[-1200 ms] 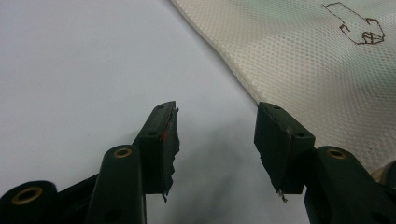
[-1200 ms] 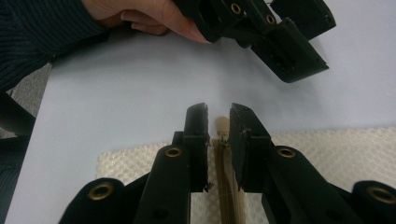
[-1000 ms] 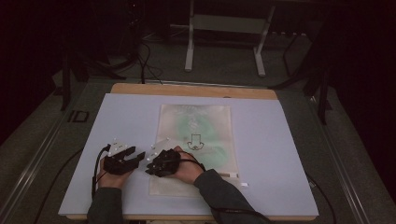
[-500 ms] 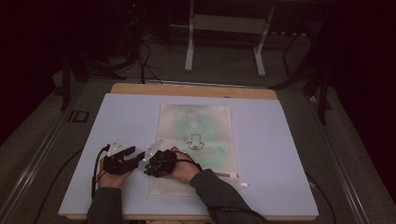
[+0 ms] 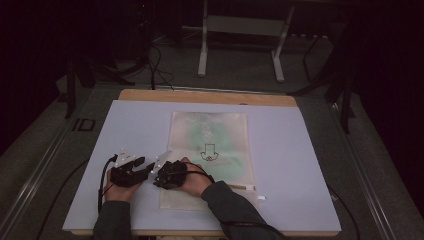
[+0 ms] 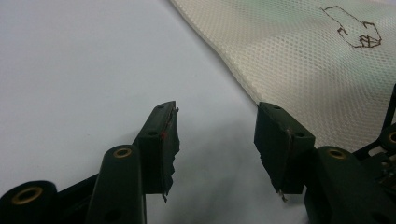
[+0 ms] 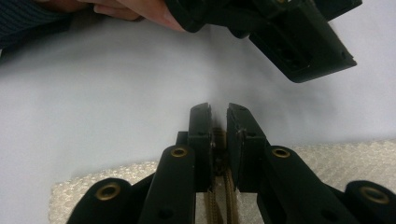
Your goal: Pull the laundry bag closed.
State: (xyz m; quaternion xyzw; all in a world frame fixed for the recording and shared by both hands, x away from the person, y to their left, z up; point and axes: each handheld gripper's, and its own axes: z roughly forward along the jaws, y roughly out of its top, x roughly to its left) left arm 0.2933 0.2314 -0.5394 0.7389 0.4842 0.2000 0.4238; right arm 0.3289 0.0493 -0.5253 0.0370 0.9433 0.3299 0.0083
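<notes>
A cream mesh zip bag (image 5: 215, 145) with a green tint and a drawn arrow lies flat on the white table (image 5: 300, 150). My right gripper (image 5: 159, 179) sits at the bag's near left corner. In the right gripper view its jaws (image 7: 218, 109) are nearly closed on the brown zipper pull (image 7: 217, 140), with the zipper (image 7: 219, 200) running back beneath them. Just left of it is my left gripper (image 5: 147, 170), open over bare table. The left gripper view shows it (image 6: 217, 126) with nothing between its jaws, the bag's edge (image 6: 303, 60) close beyond the right one.
The white table surface has a wooden strip (image 5: 207, 96) along its far edge. Beyond it a metal stand (image 5: 240, 45) and cables (image 5: 155, 65) lie on the dark floor. A small white scrap (image 5: 260, 198) rests near the bag's near right corner.
My right gripper has slid a little to the left along the bag's near end, closing the distance to the left gripper. The left gripper has hardly moved.
</notes>
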